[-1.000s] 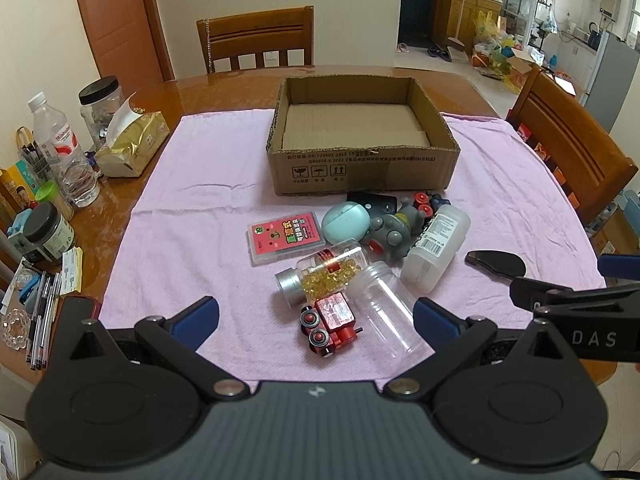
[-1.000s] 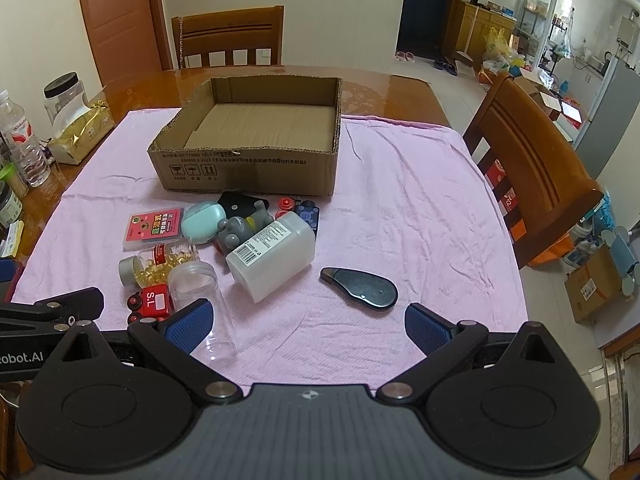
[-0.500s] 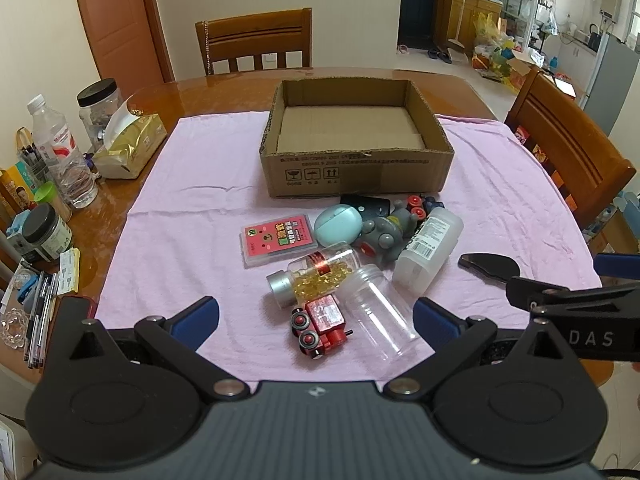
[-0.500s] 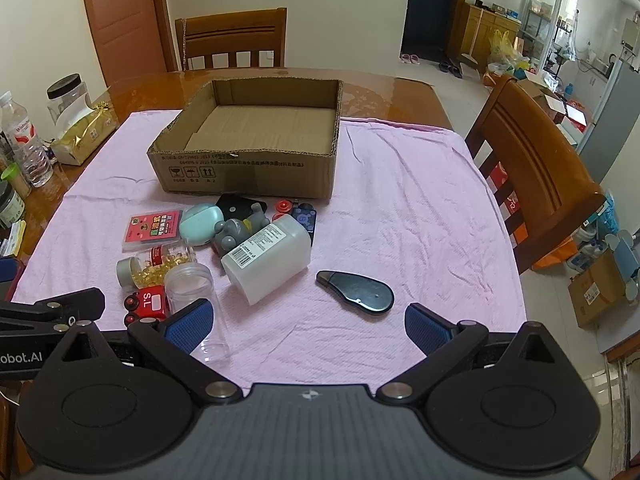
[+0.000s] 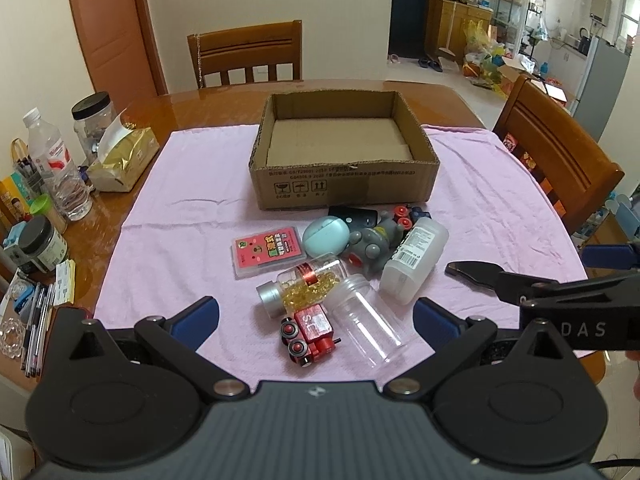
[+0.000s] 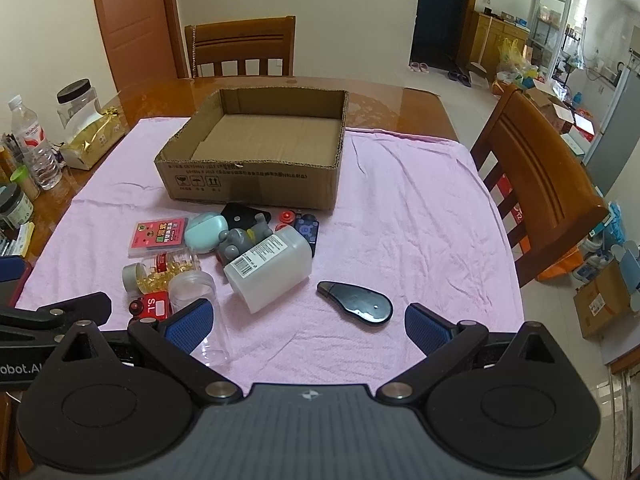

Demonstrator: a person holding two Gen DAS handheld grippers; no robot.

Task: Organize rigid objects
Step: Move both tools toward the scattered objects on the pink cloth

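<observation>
We hold both claws spread wide and empty, short of the pile: the left gripper (image 5: pixel 316 316) over the red toy (image 5: pixel 310 330) and clear jar (image 5: pixel 366 320), the right gripper (image 6: pixel 308 322) nearest the black case (image 6: pixel 355 301). The box (image 5: pixel 344 190) is bare inside, with every item lying just in front of its near wall on the pink cloth (image 6: pixel 420 240). We judge the lone case, well right of the pile, the cleanest first pick: close across its narrow width, lift clear of the wall, then release. Since half a second ago, the pile has slid slightly left in the left view; nothing is grasped.
</observation>
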